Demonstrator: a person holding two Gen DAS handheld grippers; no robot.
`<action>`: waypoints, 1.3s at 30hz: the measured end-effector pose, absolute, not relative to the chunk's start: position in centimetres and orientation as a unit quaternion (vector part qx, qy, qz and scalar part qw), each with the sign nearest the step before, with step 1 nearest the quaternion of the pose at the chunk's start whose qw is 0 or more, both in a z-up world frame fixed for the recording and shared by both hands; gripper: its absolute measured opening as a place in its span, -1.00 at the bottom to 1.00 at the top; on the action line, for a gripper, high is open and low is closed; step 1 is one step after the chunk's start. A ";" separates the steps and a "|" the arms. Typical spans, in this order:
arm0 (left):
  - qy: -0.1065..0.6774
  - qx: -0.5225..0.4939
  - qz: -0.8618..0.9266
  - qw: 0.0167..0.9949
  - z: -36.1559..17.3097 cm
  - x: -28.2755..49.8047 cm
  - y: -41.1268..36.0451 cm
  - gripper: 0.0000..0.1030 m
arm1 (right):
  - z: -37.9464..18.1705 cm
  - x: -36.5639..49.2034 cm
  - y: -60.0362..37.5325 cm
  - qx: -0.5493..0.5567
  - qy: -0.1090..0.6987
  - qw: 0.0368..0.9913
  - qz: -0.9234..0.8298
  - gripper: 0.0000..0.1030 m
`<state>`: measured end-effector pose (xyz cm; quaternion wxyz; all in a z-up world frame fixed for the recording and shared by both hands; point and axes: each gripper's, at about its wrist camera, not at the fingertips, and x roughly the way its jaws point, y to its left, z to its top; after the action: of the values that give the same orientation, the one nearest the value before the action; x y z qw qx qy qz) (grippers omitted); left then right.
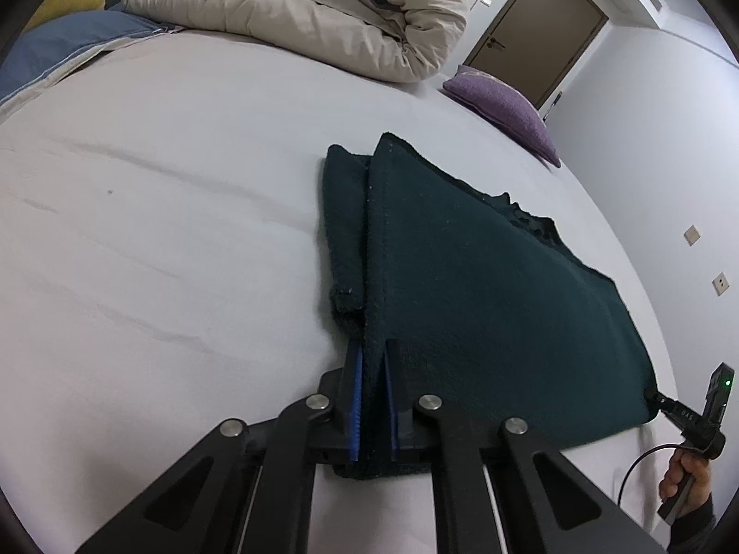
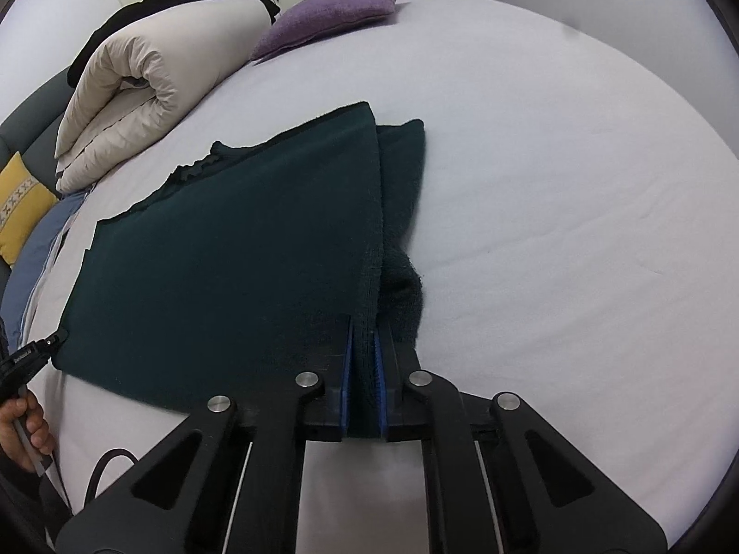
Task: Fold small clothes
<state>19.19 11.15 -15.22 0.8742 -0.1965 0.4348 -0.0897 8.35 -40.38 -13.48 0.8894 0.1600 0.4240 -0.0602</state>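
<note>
A dark green knitted sweater (image 1: 485,286) lies spread on the white bed sheet (image 1: 161,231); it also shows in the right wrist view (image 2: 231,254). My left gripper (image 1: 372,351) is shut on the sweater's near left hem corner, beside a folded-in sleeve (image 1: 344,231). My right gripper (image 2: 365,328) is shut on the near right hem corner, next to the other sleeve (image 2: 402,212). The held hem is raised a little off the sheet. Each gripper shows small at the other view's edge: the right gripper (image 1: 656,394), the left gripper (image 2: 57,336).
A rolled beige duvet (image 1: 323,9) and a purple cushion (image 1: 503,111) lie at the far side of the bed. A blue pillow (image 1: 60,51) and a yellow cushion (image 2: 18,207) sit near the headboard. A door (image 1: 536,32) stands beyond.
</note>
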 end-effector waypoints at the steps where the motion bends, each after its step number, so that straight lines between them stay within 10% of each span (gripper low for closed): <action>1: 0.432 -0.196 -0.090 0.875 -15.1 18.9 11.2 -0.82 | -13.3 8.1 -40.3 0.161 0.421 0.891 -0.062 -0.88; 31: 0.456 -0.204 -0.107 0.859 -16.3 18.3 12.7 -0.71 | -16.3 5.2 -45.0 0.312 0.428 0.847 -0.041 -0.93; 39: 0.400 -0.196 -0.084 0.891 -11.1 17.1 13.4 -0.56 | -12.6 2.8 -44.5 0.297 0.432 0.847 -0.089 -0.64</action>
<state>17.05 13.35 -11.12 0.8914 -0.1959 0.4001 -0.0836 2.80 -44.53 -12.58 0.8468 0.2971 0.4320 -0.0893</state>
